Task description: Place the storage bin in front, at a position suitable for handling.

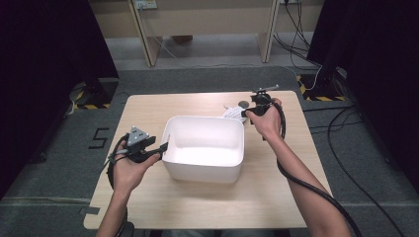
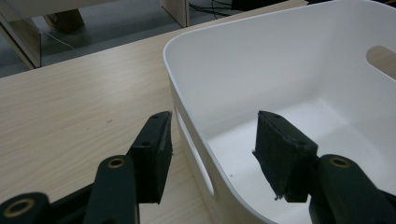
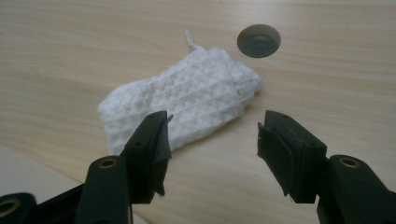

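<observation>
Both grippers, left (image 2: 212, 140) and right (image 3: 212, 140), gape: one bin (image 2: 243, 60), one cloth (image 3: 187, 98).

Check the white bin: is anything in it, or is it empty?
Empty as far as visible: the white bin shows a bare white floor in the high view and left gripper view. The folded white cloth lies outside, on the table.
</observation>
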The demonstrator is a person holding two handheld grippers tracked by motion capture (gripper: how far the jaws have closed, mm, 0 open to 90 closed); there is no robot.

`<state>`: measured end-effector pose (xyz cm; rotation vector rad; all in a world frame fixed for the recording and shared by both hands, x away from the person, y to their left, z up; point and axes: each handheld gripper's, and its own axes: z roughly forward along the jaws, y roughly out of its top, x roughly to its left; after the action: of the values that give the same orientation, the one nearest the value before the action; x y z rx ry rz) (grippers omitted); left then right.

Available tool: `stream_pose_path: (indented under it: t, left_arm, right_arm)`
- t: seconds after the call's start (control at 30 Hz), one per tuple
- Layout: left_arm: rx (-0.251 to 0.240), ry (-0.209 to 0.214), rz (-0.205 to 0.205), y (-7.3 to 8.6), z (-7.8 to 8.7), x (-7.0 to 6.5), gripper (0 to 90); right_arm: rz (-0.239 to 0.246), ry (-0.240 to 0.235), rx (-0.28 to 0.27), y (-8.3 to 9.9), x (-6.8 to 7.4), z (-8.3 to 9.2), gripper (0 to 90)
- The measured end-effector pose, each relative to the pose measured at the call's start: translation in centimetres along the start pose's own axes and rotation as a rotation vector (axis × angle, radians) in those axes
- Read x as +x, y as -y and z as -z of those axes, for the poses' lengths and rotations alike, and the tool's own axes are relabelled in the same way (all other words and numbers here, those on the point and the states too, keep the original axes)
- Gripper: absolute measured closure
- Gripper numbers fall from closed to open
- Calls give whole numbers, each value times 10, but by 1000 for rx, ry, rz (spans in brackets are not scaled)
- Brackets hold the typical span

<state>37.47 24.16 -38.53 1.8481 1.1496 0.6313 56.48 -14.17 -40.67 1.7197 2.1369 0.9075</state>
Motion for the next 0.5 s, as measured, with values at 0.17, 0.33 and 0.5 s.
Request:
stream_pose_path:
  t: [0.17,0.33,0.5]
  left_arm:
    - [-8,4,16,-1,0,4,439]
    - [-4,10,23,2,-2,5,434]
    - [7,19,24,3,-4,5,430]
  right_arm:
    - [-36,-4,31,-12,-4,-33,400]
    - [-52,3,37,-18,-5,-53,379]
    - [-60,21,52,-20,-5,-77,359]
